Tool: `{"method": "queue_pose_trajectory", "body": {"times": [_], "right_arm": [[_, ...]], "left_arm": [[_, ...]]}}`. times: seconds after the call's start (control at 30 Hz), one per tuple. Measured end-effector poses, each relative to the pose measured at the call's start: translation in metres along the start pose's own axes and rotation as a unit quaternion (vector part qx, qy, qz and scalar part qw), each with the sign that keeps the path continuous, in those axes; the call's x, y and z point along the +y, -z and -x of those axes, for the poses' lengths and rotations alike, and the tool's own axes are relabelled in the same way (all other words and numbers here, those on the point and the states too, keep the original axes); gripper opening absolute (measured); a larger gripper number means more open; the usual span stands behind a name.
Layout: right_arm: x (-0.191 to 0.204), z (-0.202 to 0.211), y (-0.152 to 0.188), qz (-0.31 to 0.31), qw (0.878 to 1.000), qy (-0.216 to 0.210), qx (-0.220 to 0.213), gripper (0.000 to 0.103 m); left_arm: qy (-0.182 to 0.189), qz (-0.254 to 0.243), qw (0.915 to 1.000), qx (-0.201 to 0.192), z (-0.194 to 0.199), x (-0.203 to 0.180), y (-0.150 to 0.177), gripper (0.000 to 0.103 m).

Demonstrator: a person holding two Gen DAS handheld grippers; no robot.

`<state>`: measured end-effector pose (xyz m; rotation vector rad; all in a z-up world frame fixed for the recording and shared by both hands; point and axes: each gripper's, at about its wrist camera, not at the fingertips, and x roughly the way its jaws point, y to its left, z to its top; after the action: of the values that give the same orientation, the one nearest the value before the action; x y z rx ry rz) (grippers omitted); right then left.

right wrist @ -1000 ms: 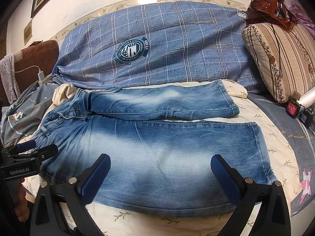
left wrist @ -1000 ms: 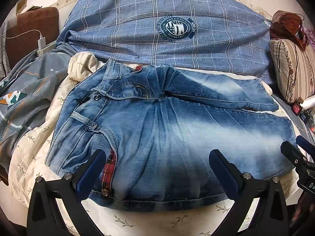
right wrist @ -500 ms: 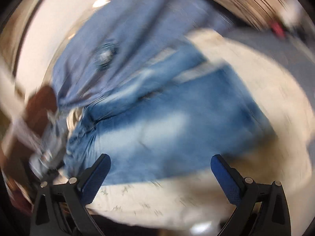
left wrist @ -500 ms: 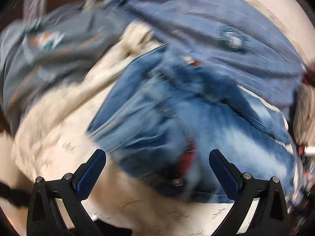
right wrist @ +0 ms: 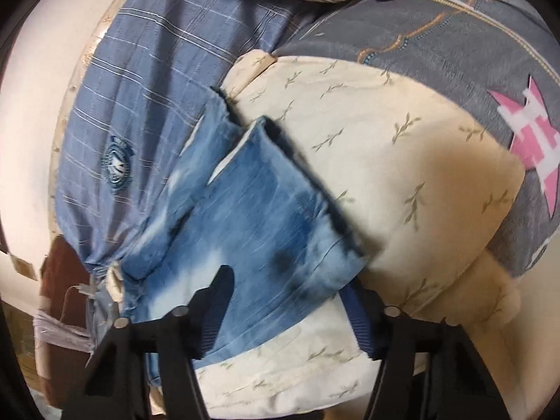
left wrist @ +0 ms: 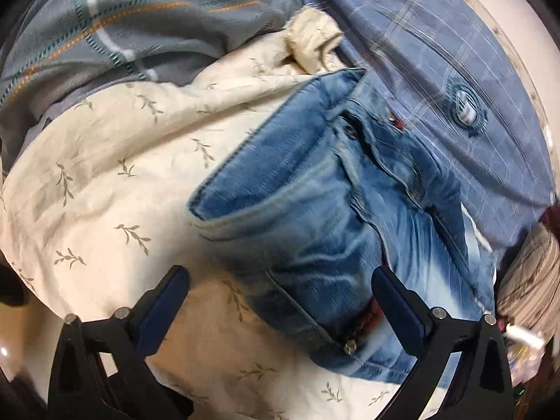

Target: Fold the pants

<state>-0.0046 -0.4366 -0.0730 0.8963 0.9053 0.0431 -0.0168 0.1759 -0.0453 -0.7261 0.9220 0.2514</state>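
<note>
Nearest in the left wrist view, the left tool (left wrist: 280, 301) stands wide apart, its black arms tipped with dark blue pads; its jaws have just been closing a little, and the waistband corner of the jeans (left wrist: 332, 227) lies between them without the pads pressing on it. A metal rivet and a strip of red plaid lining show at that corner. The denim is faded blue, bleached pale in streaks, with heavy stitched seams.

In the right wrist view, the right tool (right wrist: 290, 311) is about half closed and has just been closing, with the hem end of one jeans leg between its ribbed blue pads (whether the pads actually press the cloth cannot be told). The hem edge is dark and slightly frayed.

The jeans lie on a cream bedsheet (left wrist: 105, 182) printed with small olive leaf sprigs. Beyond them sits a blue checked pillow (left wrist: 455, 70) bearing a round crest whose lettering is too blurred to read. A grey quilt (left wrist: 105, 28) with orange and teal stitching lies farther off.
</note>
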Motion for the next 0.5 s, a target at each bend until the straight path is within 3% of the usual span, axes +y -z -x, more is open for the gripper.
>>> {"method": "queue_pose_trajectory", "body": {"times": [0.07,0.13,0.17,0.3,0.43,0.5], "right_arm": [[-0.001,-0.001,-0.004,-0.001,1.0,-0.002,-0.003,0.04],[0.001,0.001,-0.005,0.012,1.0,-0.005,-0.003,0.035],[0.006,0.001,-0.005,0.026,1.0,0.0,-0.004,0.033],[0.019,0.0,-0.007,0.068,0.997,0.024,-0.008,0.02],[0.039,0.014,-0.011,0.124,0.99,0.048,-0.039,0.014],[0.062,0.034,-0.01,0.177,0.979,0.067,-0.081,0.013]], "left_arm": [[-0.004,0.015,0.9999,0.007,-0.002,0.005,-0.003,0.088],[-0.005,0.015,0.9999,0.0,-0.001,0.007,-0.007,0.064],[-0.009,0.013,0.9998,0.008,-0.002,0.006,-0.009,0.045],[-0.034,-0.01,0.9993,0.011,-0.005,-0.002,-0.015,0.023],[-0.065,-0.09,0.9904,-0.082,0.041,-0.039,0.0,0.02],[-0.071,-0.12,0.9827,-0.122,0.061,-0.053,0.01,0.019]]}}
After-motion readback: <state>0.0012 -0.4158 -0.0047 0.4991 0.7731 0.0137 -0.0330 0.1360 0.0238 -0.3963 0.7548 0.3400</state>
